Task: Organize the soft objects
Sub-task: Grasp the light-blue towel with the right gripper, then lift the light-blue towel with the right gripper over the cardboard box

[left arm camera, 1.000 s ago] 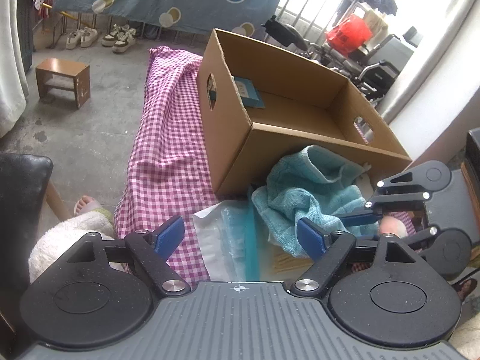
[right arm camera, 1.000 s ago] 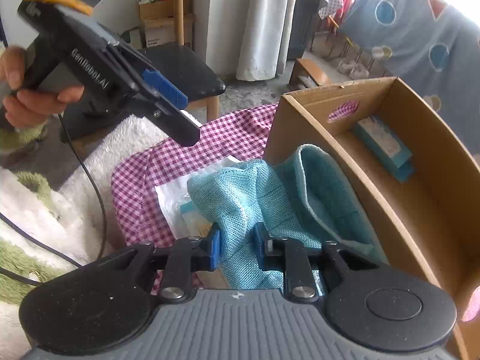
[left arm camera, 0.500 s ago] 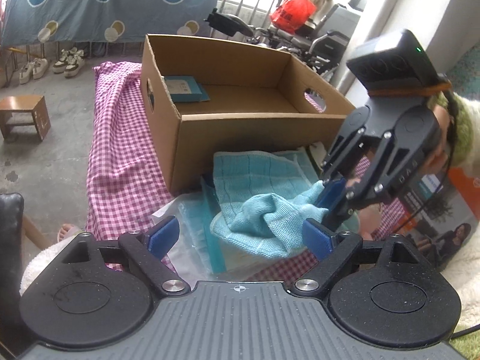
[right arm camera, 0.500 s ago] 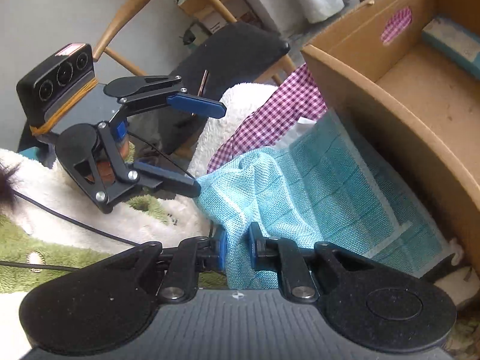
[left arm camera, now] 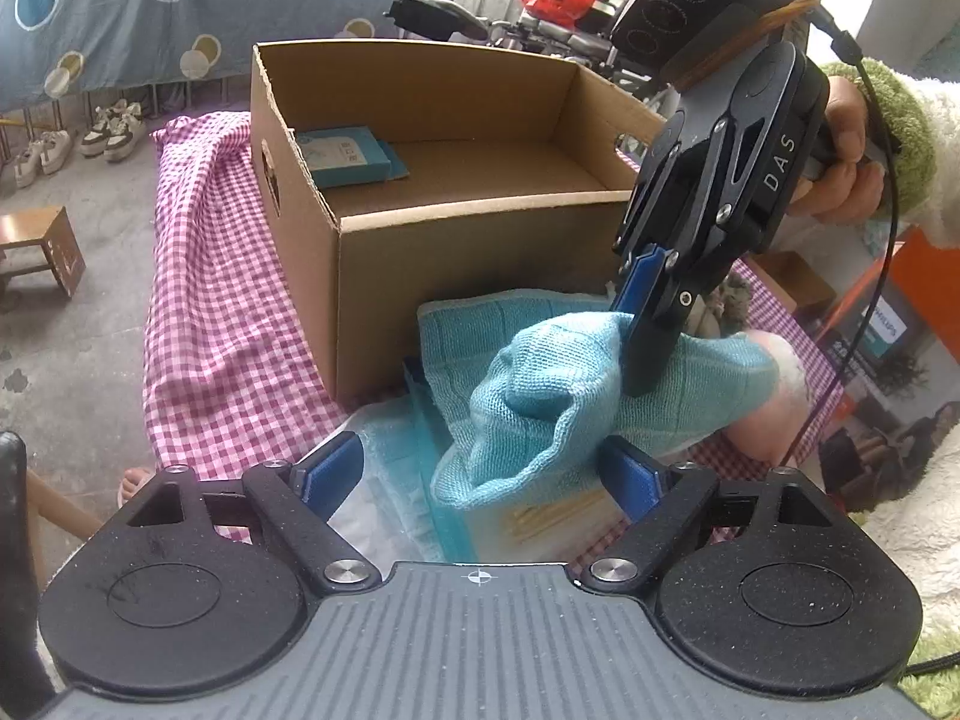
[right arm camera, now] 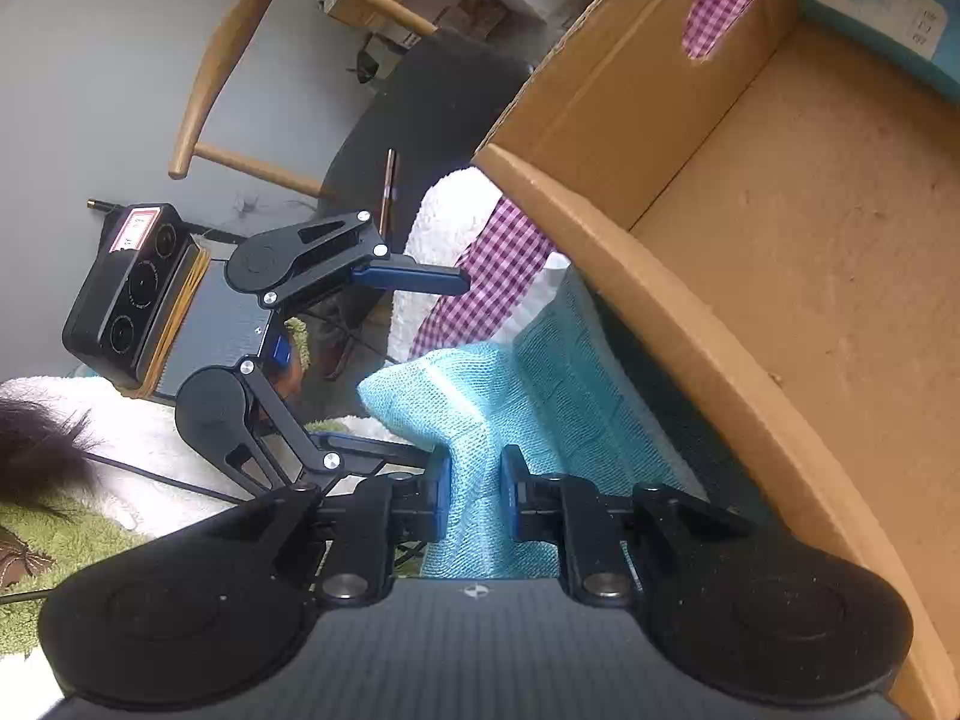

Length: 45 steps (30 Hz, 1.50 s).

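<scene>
While right gripper (right arm camera: 474,495) pinches teal towel (left arm camera: 540,396) beside cardboard box (left arm camera: 480,252), left gripper (left arm camera: 480,471) gapes empty; towel not boxed yet.

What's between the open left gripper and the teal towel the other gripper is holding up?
Nothing visible. The teal towel bunches just ahead of the left gripper, pinched by the right gripper.

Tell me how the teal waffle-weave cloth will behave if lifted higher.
Likely floppy: the teal waffle-weave cloth already folds and droops from the right gripper. Probably light, since one pinched fold lifts it. Its free end may drag over the clear plastic packet beneath.
</scene>
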Motion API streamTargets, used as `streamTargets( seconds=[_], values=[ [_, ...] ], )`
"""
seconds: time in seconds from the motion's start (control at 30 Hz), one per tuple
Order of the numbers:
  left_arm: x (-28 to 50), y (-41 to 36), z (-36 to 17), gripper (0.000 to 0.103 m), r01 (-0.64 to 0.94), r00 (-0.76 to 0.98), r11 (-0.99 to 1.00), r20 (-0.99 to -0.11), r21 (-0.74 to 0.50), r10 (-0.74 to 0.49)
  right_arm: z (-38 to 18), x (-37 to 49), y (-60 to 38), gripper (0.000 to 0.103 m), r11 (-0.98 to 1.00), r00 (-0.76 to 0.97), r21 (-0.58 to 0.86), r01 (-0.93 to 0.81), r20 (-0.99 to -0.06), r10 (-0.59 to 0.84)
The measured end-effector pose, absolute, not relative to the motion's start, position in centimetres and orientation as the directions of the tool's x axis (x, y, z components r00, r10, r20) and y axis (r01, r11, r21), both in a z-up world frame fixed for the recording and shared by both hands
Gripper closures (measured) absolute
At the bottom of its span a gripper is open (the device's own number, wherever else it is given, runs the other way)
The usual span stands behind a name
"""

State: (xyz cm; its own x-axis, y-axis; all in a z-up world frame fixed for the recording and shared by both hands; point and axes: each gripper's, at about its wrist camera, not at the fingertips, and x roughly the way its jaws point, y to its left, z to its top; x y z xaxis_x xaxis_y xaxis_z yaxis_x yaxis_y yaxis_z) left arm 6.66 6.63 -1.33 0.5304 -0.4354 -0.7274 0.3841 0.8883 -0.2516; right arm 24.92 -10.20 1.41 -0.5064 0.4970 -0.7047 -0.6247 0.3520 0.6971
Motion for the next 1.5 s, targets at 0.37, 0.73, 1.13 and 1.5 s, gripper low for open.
streamTargets(
  seconds=[0.37, 0.73, 1.13, 1.5],
  values=[
    [9.3, 7.0, -1.7, 0.022, 0.313, 0.493, 0.885, -0.737, -0.345, -0.462, 5.9, 24.7, -13.7, 0.04, 0.406, -0.251, 0.593, -0.695, -0.73, 0.636],
    [11.2, 7.4, -2.3, 0.037, 0.22, 0.442, 0.85, -0.728, -0.479, -0.524, 9.3, 16.6, -24.8, 0.027, 0.57, 0.2, 0.628, -0.53, -0.561, 0.804],
    [12.1, 7.9, -3.1, 0.04, 0.189, 0.398, 0.802, -0.703, -0.566, -0.59, 4.1, 13.4, -23.4, 0.027, 0.836, 0.344, 0.441, -0.327, -0.768, 0.54],
    [12.5, 8.0, -3.6, 0.041, 0.204, 0.416, 0.784, -0.672, -0.587, -0.612, 0.9, 15.4, -22.7, 0.027, 0.808, 0.347, 0.555, -0.201, -0.731, 0.588]
  ],
)
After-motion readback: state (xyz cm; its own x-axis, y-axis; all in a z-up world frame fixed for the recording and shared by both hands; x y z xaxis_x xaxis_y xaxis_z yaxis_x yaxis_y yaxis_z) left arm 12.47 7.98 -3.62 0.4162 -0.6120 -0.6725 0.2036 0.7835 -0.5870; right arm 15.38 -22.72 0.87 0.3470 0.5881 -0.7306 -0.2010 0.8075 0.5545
